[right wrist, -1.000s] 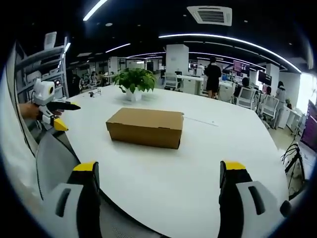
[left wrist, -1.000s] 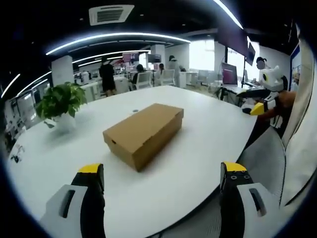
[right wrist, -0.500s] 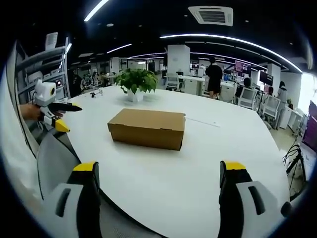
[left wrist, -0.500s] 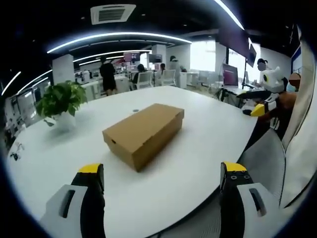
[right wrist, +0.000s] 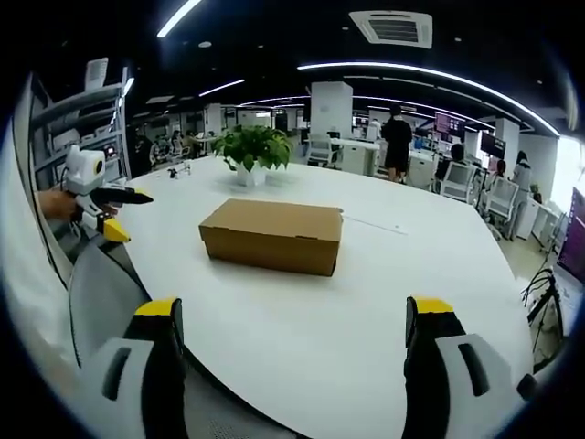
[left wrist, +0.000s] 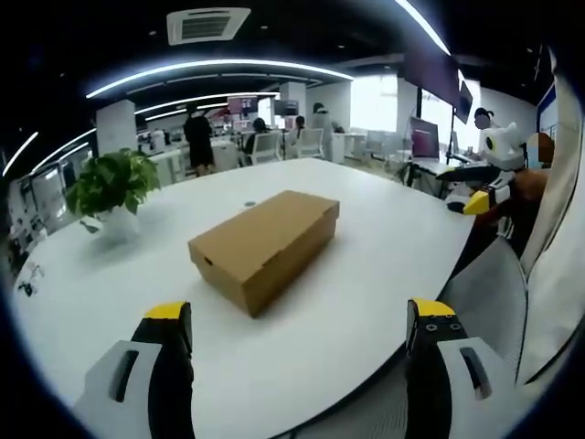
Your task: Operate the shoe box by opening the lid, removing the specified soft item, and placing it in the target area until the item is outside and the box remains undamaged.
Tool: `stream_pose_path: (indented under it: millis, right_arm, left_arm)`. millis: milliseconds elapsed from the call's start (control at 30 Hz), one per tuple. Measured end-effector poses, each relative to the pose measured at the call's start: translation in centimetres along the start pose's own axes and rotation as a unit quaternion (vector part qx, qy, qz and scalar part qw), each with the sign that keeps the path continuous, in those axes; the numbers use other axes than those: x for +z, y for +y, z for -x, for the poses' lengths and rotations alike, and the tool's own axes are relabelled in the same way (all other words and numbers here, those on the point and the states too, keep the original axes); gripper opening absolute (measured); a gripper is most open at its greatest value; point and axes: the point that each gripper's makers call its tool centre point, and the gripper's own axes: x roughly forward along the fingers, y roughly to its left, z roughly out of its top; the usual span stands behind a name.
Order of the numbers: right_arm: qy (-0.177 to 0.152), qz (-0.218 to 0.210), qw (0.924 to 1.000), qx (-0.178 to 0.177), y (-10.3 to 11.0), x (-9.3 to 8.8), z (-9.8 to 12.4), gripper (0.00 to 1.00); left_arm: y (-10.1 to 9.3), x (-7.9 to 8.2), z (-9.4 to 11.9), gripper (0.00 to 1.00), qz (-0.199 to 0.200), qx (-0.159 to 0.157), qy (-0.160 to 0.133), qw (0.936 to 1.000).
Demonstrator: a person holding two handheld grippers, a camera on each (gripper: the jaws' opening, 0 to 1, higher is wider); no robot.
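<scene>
A brown cardboard shoe box (left wrist: 265, 244) lies shut on the white table (left wrist: 366, 274), lid down. From the other side the shoe box (right wrist: 272, 235) sits mid-table. My left gripper (left wrist: 297, 361) is open, its jaws wide apart over the table's near edge, well short of the box. My right gripper (right wrist: 292, 361) is open too, nothing between its jaws, also short of the box. The right gripper (left wrist: 484, 178) appears at the far right of the left gripper view. The left gripper (right wrist: 96, 197) shows at the left of the right gripper view. What lies inside the box is hidden.
A potted green plant (left wrist: 111, 192) stands on the table beyond the box; the plant (right wrist: 249, 151) is behind the box. A grey chair back (left wrist: 489, 293) sits by the table edge. People stand and sit at desks in the office behind.
</scene>
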Motion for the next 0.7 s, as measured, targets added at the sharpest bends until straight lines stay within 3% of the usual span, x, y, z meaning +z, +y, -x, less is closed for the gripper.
stream_pose_path:
  millis: [700]
  right_arm:
    - [0.009,0.022,0.9995,0.021,0.58,0.48,-0.61,0.96]
  left_arm:
    - [0.41,-0.06,0.29,1.00,0.005,0.011,-0.003,0.9999]
